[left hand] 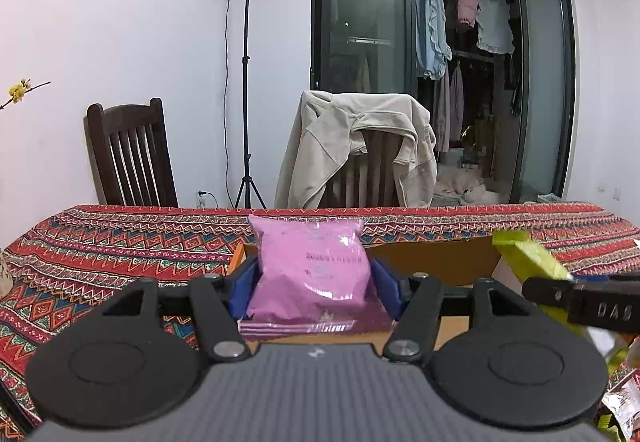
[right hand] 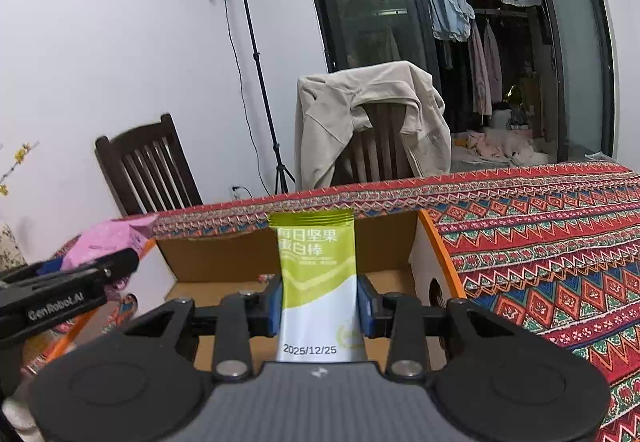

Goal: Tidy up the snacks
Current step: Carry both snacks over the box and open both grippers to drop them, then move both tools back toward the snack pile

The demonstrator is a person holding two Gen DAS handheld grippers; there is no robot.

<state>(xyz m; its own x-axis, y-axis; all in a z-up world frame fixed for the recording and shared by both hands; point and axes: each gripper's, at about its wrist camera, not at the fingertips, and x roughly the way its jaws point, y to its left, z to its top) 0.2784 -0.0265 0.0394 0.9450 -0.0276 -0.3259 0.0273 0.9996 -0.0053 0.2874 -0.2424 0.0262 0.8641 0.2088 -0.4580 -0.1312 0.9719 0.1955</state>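
Observation:
My left gripper point(left hand: 314, 284) is shut on a puffy pink snack bag point(left hand: 310, 268), its blue pads pressing both sides; the bag stands upright over the left part of an open cardboard box point(left hand: 436, 262). My right gripper point(right hand: 319, 302) is shut on a green and white snack bar packet point(right hand: 318, 282), held upright above the same cardboard box point(right hand: 224, 262). From the left wrist view the green packet point(left hand: 528, 258) and the right gripper's black body show at the right. From the right wrist view the pink bag point(right hand: 108, 242) and the left gripper's body show at the left.
The box rests on a table with a red patterned cloth point(right hand: 540, 242). More snack wrappers point(left hand: 624, 402) lie at the table's right. Behind the table stand a dark wooden chair point(left hand: 128, 153), a chair draped with a beige jacket point(left hand: 360, 145) and a lamp on a tripod point(left hand: 246, 81).

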